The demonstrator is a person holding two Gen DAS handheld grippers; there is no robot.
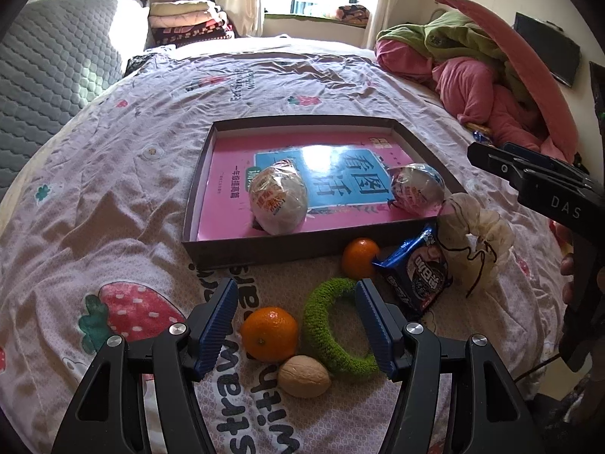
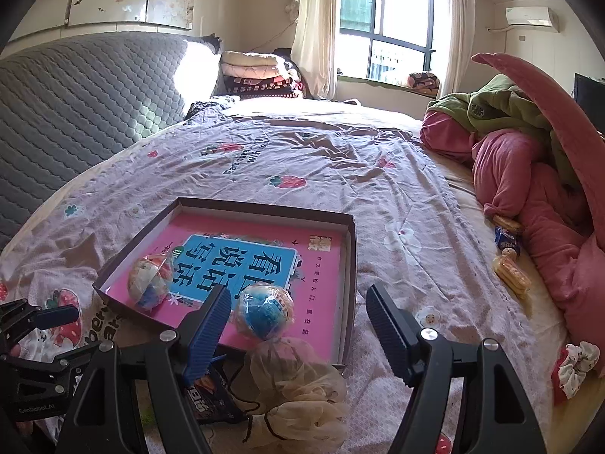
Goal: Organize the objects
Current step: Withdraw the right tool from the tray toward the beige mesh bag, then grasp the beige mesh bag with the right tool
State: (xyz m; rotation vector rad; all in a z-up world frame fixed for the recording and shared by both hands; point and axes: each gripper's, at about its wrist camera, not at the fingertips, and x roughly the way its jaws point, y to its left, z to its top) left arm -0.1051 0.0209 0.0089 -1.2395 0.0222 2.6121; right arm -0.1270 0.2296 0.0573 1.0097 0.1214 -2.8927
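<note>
A shallow brown box (image 1: 264, 251) with a pink book inside lies on the bed; it also shows in the right wrist view (image 2: 351, 249). Two wrapped balls (image 1: 278, 200) (image 1: 418, 188) sit in it. In front lie two oranges (image 1: 269, 333) (image 1: 359, 258), a walnut (image 1: 304, 376), a green knitted ring (image 1: 332, 325), a blue snack packet (image 1: 419, 274) and a cream scrunchie (image 1: 474, 238). My left gripper (image 1: 297, 325) is open above the orange and the ring. My right gripper (image 2: 298, 335) is open above the scrunchie (image 2: 298, 386) and the box's near corner.
A pile of pink and green bedding (image 2: 529, 159) lies at the right, with biscuit packets (image 2: 510, 272) and a floral scrunchie (image 2: 574, 370) beside it. A grey quilted headboard (image 2: 83, 106) stands at the left. Folded blankets (image 2: 257, 75) are at the back.
</note>
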